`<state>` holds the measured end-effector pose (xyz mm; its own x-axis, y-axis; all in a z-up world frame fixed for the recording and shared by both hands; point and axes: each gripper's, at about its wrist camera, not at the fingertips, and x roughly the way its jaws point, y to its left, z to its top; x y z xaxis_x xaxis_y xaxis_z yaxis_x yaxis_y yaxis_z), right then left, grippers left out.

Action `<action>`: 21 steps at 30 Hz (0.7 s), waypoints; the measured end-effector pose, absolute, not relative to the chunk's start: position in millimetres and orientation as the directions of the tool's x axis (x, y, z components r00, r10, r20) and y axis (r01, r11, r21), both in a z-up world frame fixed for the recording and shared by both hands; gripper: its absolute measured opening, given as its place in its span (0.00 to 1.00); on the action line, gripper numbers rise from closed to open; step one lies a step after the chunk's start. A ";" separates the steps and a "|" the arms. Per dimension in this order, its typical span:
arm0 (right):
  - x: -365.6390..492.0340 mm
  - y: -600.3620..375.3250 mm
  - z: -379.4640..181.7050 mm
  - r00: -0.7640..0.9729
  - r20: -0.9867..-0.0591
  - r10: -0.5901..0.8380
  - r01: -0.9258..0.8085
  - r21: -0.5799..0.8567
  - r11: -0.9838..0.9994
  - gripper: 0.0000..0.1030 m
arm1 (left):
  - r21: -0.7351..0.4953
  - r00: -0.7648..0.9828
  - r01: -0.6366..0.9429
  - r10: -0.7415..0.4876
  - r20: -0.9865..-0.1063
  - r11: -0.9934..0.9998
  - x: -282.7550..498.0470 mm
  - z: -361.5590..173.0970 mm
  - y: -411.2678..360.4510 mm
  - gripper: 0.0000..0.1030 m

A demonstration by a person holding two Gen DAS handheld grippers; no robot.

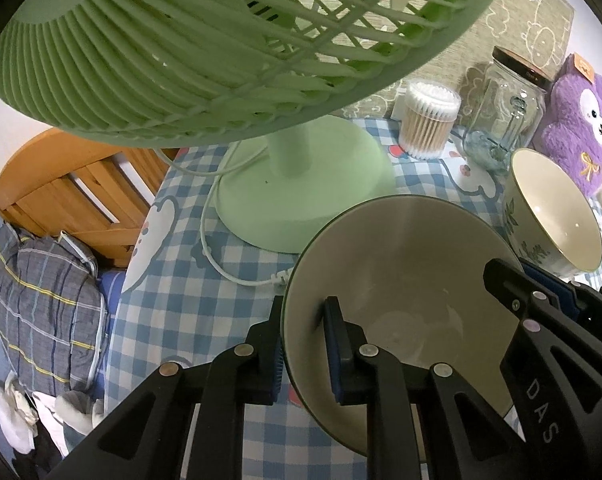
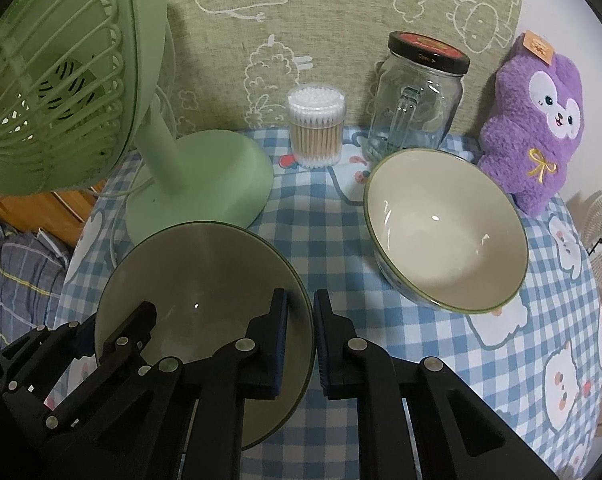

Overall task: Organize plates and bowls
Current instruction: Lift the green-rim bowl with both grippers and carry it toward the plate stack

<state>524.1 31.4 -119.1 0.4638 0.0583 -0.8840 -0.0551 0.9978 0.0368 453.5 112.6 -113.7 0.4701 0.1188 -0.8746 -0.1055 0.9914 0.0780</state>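
We see both grippers pitched steeply down over the bench [image 2: 325,240], which wears a blue-and-white checked cloth with cartoon animal prints.

The left gripper [image 1: 305,344] has its jaws closed on the left rim of the shallow cream ceramic bowl with a thin green edge [image 1: 401,264]: one blue-padded finger sits outside the wall, the other inside. The right gripper [image 2: 301,344] has its jaws closed on the same bowl's right rim, again one finger inside and one outside. So the shallow bowl is gripped from both sides at once, near the front of the bench, just in front of the fan's base. We cannot tell whether its underside touches the cloth.

A second, deeper cream bowl with a green rim and leaf pattern on its outer wall [image 2: 445,232] sits on the cloth to the right of the gripped one, apart from it.

Behind stand a pale green plastic desk fan [image 2: 61,92], a clear round tub of cotton swabs [image 2: 316,126], a clear glass jar with a black lid [image 2: 417,100] and a purple plush toy [image 2: 533,128].

Writing: the right gripper's black body, seen from the left wrist, reads "DAS". The jar's lid rim carries small print that seems to read "Open"; the plush's orange tag is illegible.
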 end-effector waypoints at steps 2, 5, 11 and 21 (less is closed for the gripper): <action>521.9 31.5 -117.4 0.462 -0.885 0.054 -0.052 0.034 0.998 0.16 | 0.078 0.468 -0.105 0.118 -0.876 0.991 452.0 -112.4 110.9 0.15; 515.6 30.1 -113.4 0.459 -0.887 0.051 -0.050 0.032 0.998 0.16 | 0.079 0.466 -0.103 0.118 -0.877 0.992 447.7 -109.7 107.9 0.15; 501.9 26.5 -104.2 0.463 -0.885 0.049 -0.044 0.032 0.999 0.16 | 0.077 0.466 -0.102 0.116 -0.877 0.992 438.3 -103.5 101.7 0.15; 474.8 11.3 -83.0 0.477 -0.877 0.049 -0.031 0.039 0.999 0.16 | 0.070 0.478 -0.107 0.113 -0.871 0.992 413.6 -84.1 87.4 0.15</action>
